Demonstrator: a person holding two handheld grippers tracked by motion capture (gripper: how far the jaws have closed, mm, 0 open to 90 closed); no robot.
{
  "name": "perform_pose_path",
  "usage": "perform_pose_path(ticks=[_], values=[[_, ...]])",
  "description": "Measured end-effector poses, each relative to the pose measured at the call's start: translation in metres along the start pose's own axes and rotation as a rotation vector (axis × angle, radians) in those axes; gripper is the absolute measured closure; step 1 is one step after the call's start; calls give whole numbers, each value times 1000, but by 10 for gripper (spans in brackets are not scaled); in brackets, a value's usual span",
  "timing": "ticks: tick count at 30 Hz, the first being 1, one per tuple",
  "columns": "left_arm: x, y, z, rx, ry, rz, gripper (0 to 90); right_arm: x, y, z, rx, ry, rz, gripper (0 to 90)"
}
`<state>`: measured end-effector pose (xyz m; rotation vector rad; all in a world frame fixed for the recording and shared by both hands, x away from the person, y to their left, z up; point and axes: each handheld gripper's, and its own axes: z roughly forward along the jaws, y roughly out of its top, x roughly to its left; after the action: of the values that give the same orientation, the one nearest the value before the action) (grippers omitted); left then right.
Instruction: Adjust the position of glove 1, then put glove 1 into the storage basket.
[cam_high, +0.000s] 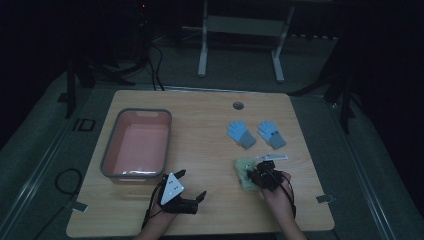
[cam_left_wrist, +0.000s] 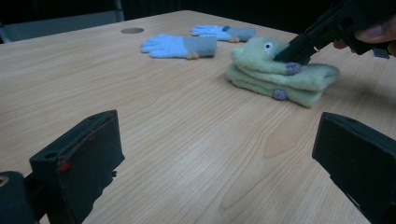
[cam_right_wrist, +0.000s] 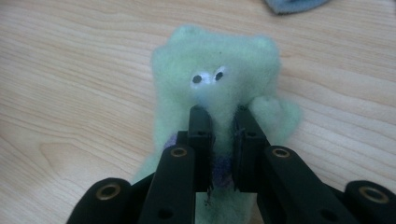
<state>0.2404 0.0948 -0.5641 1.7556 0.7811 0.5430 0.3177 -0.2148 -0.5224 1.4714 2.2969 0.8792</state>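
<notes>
Down at five o'clock on the counter (cam_high: 210, 112), the right tool (cam_right_wrist: 219, 114) is clamped on the fuzzy green gloves (cam_high: 245, 172), a stacked pair, so the pick-up looks underway. At seven o'clock the left tool (cam_high: 190, 185) waits with jaws apart and nothing between them; next comes a clean lift, perhaps toward the pink bin (cam_high: 111, 140) at ten o'clock. Farther off at one o'clock lie the blue gloves (cam_high: 256, 133); whether both green gloves are caught is hard to tell.
</notes>
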Motion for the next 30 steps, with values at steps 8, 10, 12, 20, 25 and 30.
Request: perform_pose_path(ticks=[8, 10, 12, 20, 25, 30], values=[[3, -1, -2, -16, -15, -15, 18, -3, 1, -10, -57, 36, -31, 555], [4, -1, -2, -27, -25, -23, 18, -5, 2, -13, -70, 56, -24, 443], [4, -1, -2, -24, -26, -23, 18, -9, 2, -16, -89, 63, -14, 367], [-4, 3, 6, 129, 52, 41, 38, -22, 5, -25, -65, 79, -61, 136], [-8, 6, 9, 160, -29, 31, 34, -29, 4, -28, -77, 98, -74, 138], [-15, 15, 11, 161, -101, 35, 44, -37, 6, -34, -135, 125, -139, 129]])
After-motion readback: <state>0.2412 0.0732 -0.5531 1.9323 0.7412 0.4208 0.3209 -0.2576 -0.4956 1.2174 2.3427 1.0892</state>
